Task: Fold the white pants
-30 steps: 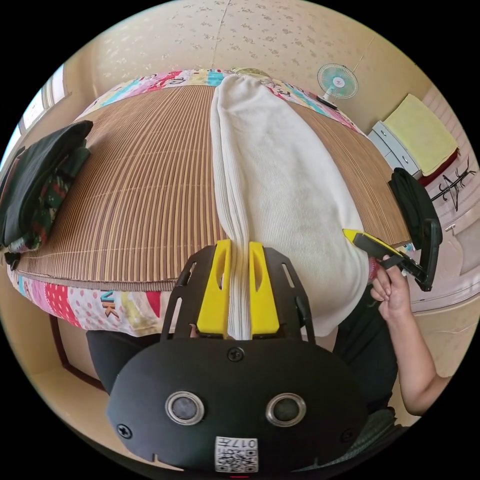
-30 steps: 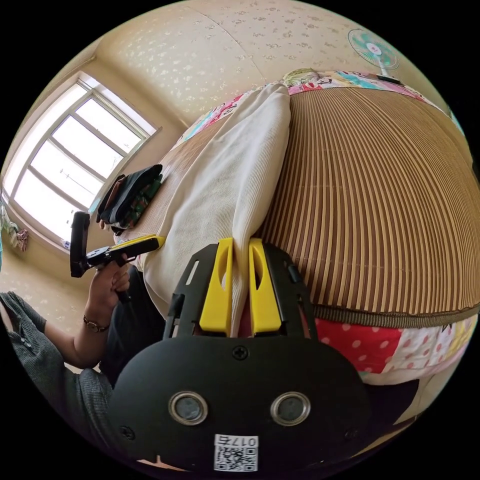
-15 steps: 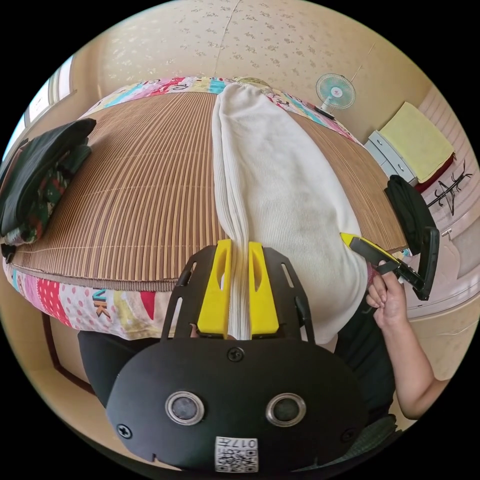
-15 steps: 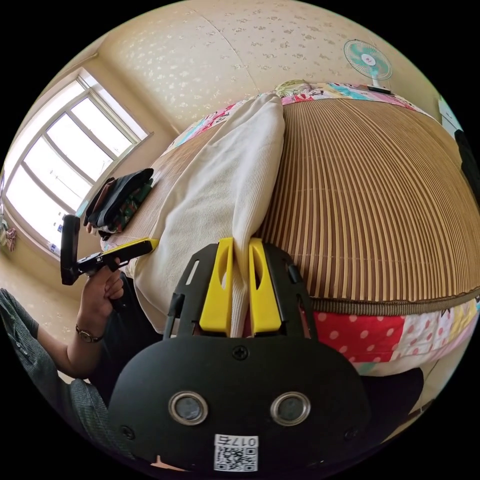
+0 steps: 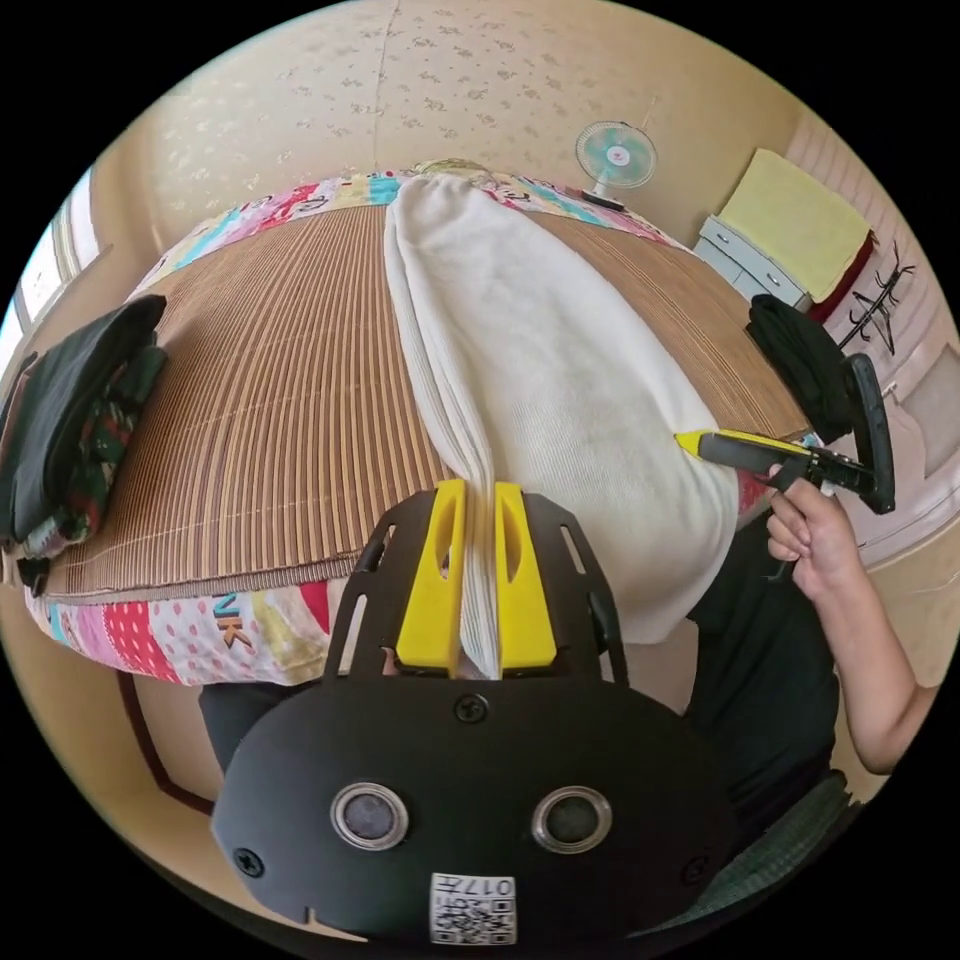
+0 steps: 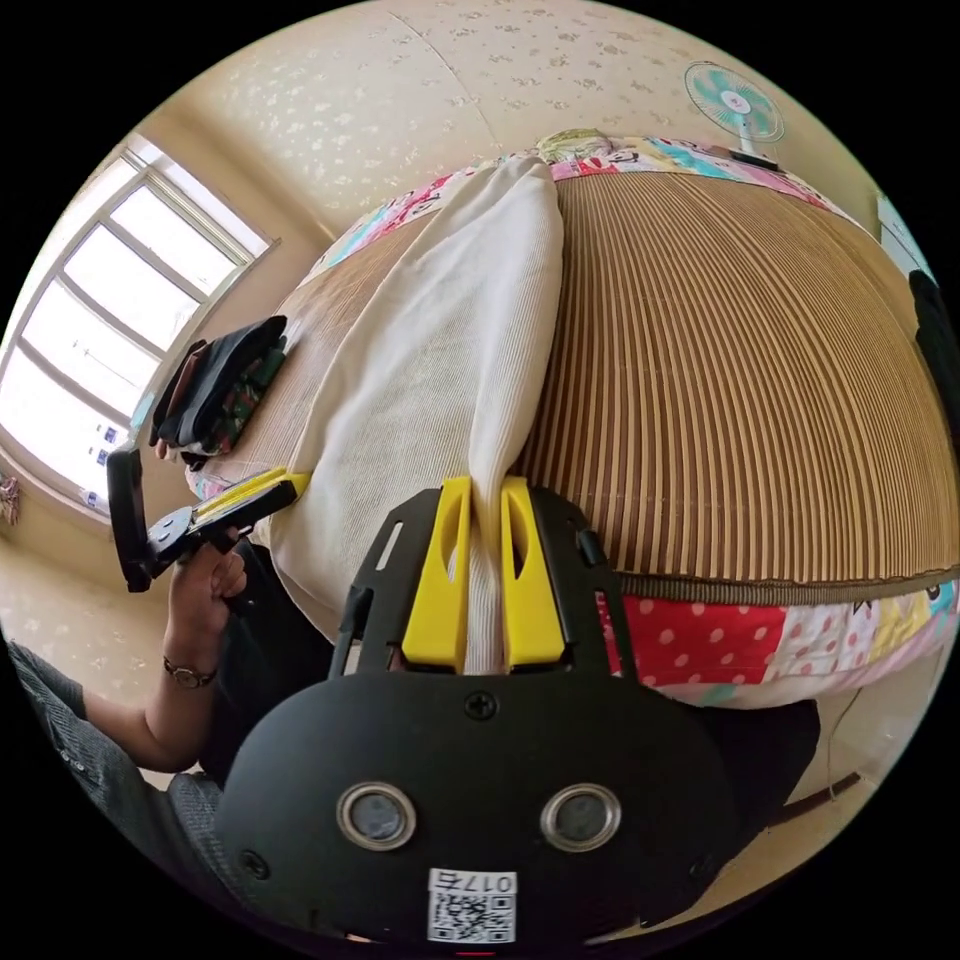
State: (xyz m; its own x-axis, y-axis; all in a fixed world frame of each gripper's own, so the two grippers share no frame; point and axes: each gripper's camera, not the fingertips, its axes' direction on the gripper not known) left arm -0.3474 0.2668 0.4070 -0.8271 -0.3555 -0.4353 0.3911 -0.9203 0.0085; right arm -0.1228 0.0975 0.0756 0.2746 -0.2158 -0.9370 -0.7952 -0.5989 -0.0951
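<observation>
pants (image 5: pixel 540 380) on mat (image 5: pixel 270 400), clothes pile (image 5: pixel 60 430) beside

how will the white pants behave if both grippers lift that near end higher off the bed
Probably floppy: the white pants sag in a curve between the left gripper and right gripper. Likely light, since a thin pinch holds that end. The ribbed knit may drag rather than slide on the slatted mat.

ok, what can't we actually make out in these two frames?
- White ribbed pants: near hem, left gripper view, pinched inside the left gripper.
- Their corner, right gripper view: inside the right gripper.
- Dark folded clothes stack: items too small to separate.
- Black garment: cut off by the edge.
</observation>
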